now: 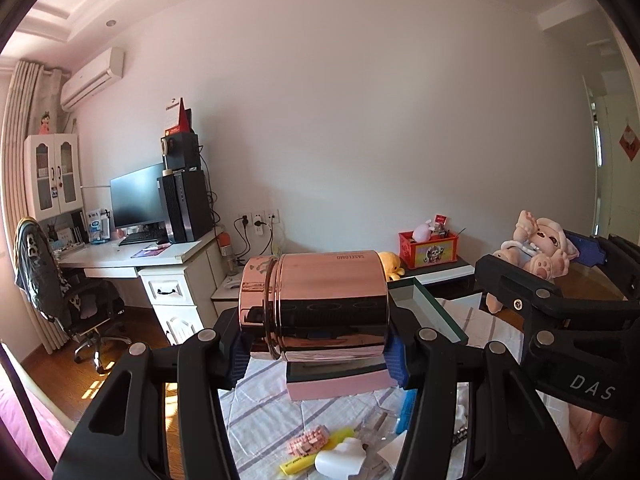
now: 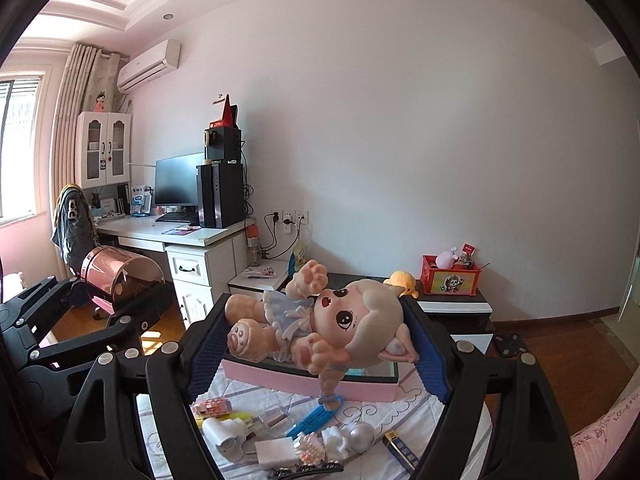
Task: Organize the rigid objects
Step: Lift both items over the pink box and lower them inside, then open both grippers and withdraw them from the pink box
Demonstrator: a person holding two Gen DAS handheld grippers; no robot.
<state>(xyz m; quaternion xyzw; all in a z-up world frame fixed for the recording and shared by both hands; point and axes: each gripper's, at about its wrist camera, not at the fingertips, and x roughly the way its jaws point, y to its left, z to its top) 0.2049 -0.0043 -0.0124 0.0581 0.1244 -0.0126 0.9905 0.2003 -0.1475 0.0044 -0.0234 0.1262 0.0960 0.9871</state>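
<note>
My left gripper (image 1: 318,353) is shut on a shiny rose-gold canister (image 1: 328,304), which lies sideways between the blue pads, its lid end to the left. My right gripper (image 2: 316,354) is shut on a plush doll (image 2: 320,328) with beige hair and a blue dress, lying across the pads with its feet up. Both are held above a pink box (image 1: 340,390) with a dark green inside, which rests on the striped sheet. In the right wrist view the left gripper (image 2: 108,296) and canister (image 2: 120,276) show at the left. The left wrist view has the doll (image 1: 540,248) at the right.
Small items lie on the sheet in front of the pink box (image 2: 280,380): a yellow highlighter (image 1: 304,462), a pink brick toy (image 1: 308,438), a blue comb (image 2: 316,416) and a silver ball (image 2: 362,436). Behind stand a red crate (image 2: 450,280), a yellow plush (image 2: 402,282) and a desk (image 2: 180,234).
</note>
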